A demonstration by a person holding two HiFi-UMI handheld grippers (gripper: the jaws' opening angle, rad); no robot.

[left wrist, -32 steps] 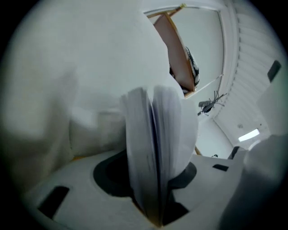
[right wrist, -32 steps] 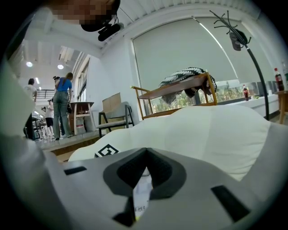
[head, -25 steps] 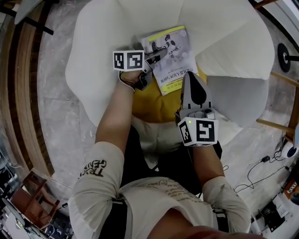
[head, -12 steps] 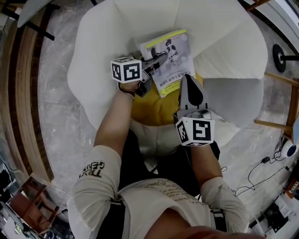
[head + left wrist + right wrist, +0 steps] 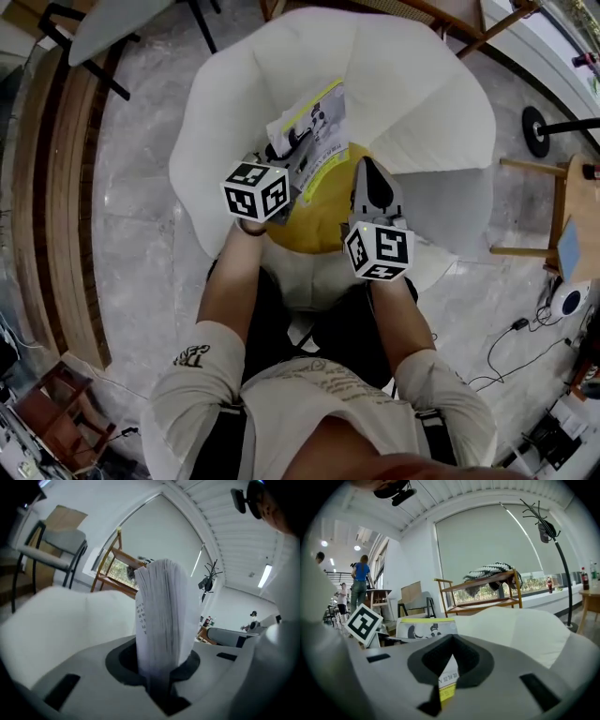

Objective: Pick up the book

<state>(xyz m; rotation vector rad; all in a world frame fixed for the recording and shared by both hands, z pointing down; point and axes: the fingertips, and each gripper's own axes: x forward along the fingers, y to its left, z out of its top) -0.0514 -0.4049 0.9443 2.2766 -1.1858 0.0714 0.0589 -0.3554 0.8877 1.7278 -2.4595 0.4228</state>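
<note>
Since the fingers of my left gripper [image 5: 161, 670] are clamped on the book [image 5: 312, 127] and those of my right gripper [image 5: 446, 679] pinch its lower corner, it hangs tilted between them, above the cushion [image 5: 314, 223]. Uneven lifting could twist it loose, I judge. Only the left gripper view shows its pages splaying.

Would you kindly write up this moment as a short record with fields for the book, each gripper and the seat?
book: tilted, held above the yellow cushion
seat: white armchair with the yellow cushion on it
left gripper: shut on the book, across its thickness
right gripper: jaws together, holding nothing, apart from the book
task: book is up, in the left gripper alone
</note>
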